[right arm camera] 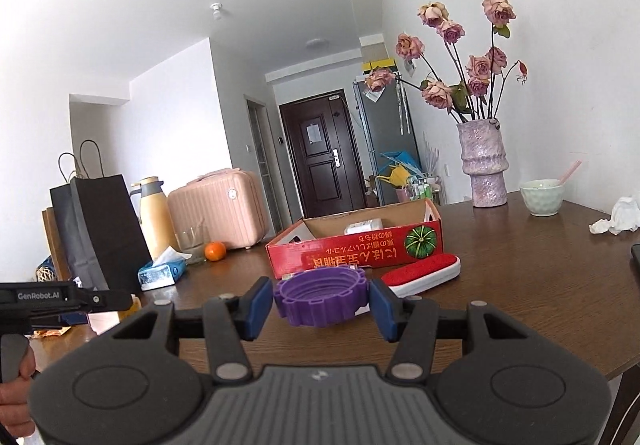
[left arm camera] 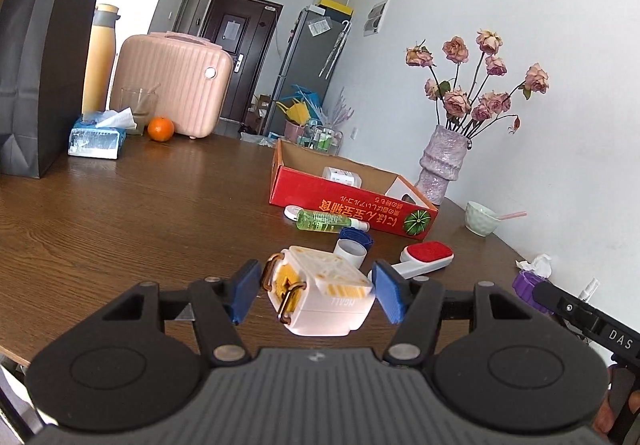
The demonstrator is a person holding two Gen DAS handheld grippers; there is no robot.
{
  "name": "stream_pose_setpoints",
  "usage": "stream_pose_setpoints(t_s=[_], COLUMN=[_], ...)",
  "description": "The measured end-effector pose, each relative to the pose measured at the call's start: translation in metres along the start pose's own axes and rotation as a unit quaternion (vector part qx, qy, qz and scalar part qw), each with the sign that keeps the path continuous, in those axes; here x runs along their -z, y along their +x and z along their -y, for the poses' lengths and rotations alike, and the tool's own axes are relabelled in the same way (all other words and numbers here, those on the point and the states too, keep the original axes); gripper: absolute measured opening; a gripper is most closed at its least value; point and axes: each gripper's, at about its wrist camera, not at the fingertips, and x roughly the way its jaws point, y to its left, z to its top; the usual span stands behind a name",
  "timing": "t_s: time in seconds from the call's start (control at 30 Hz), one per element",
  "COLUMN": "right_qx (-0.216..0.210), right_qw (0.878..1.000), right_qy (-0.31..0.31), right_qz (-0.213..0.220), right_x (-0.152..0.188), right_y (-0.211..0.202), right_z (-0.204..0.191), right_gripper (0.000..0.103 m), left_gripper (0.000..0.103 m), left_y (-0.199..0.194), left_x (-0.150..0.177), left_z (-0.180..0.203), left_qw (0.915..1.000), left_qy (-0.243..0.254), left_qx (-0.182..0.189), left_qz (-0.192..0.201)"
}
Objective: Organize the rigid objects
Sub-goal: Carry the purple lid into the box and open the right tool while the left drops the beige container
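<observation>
In the left wrist view my left gripper (left arm camera: pixel 316 295) is shut on a white and yellow plastic case (left arm camera: pixel 332 309) with brown wire clasps, held above the table. My right gripper (right arm camera: pixel 320 303) is shut on a purple ribbed ring lid (right arm camera: pixel 320 297), also off the table. The red cardboard box (left arm camera: pixel 344 201) stands open ahead with a small white packet (left arm camera: pixel 340 176) inside. In front of it lie a green spray bottle (left arm camera: pixel 326 221), a white tape roll (left arm camera: pixel 292 211), a blue-and-white tub (left arm camera: pixel 352 247) and a red lint brush (left arm camera: pixel 426 255).
On the wooden table (left arm camera: pixel 140 213) stand a black paper bag (left arm camera: pixel 36 77), tissue pack (left arm camera: pixel 96 137), orange (left arm camera: pixel 161 128), glass (left arm camera: pixel 138 105), flask (left arm camera: pixel 100 57) and pink case (left arm camera: pixel 172 81) at the far left. A vase of roses (left arm camera: pixel 444 165), a green bowl (left arm camera: pixel 482 219) and crumpled tissue (left arm camera: pixel 536 265) are by the right wall.
</observation>
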Motion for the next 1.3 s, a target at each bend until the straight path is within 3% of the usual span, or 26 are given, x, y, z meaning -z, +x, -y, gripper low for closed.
stream_pose_setpoints(t_s=[0.2, 0.37, 0.6, 0.77, 0.9, 1.0, 1.17, 1.3], right_qx=[0.014, 0.022, 0.027, 0.029, 0.028, 0.039, 0.062, 0.079], right_qw=[1.0, 0.999, 0.997, 0.994, 0.988, 0.984, 0.975, 0.964], right_qy=[0.005, -0.001, 0.008, 0.006, 0.006, 0.006, 0.006, 0.001], right_qz=[-0.014, -0.029, -0.078, -0.106, -0.154, -0.172, -0.212, -0.256], right_x=[-0.007, -0.029, -0.08, -0.118, -0.138, -0.145, -0.142, -0.126], right_y=[0.029, 0.076, 0.18, 0.28, 0.369, 0.427, 0.507, 0.558], right_z=[0.009, 0.023, 0.061, 0.093, 0.116, 0.131, 0.15, 0.154], right_gripper=[0.052, 0.052, 0.052, 0.052, 0.052, 0.052, 0.052, 0.052], left_gripper=[0.062, 0.062, 0.062, 0.062, 0.062, 0.062, 0.062, 0.063], left_y=[0.039, 0.094, 0.194, 0.28, 0.36, 0.412, 0.485, 0.522], left_x=[-0.022, -0.06, -0.132, -0.178, -0.199, -0.2, -0.201, -0.201], left_z=[-0.003, 0.002, 0.008, 0.01, 0.002, 0.0, -0.014, -0.015], left_qw=[0.9999, 0.9992, 0.9966, 0.9952, 0.9958, 0.9929, 0.9889, 0.9799], left_qy=[0.005, 0.04, 0.082, 0.098, 0.086, 0.102, 0.09, 0.103], left_qx=[0.002, -0.003, 0.003, -0.003, 0.0, -0.024, -0.031, -0.037], left_qz=[-0.012, -0.003, 0.005, 0.012, -0.032, -0.056, -0.114, -0.167])
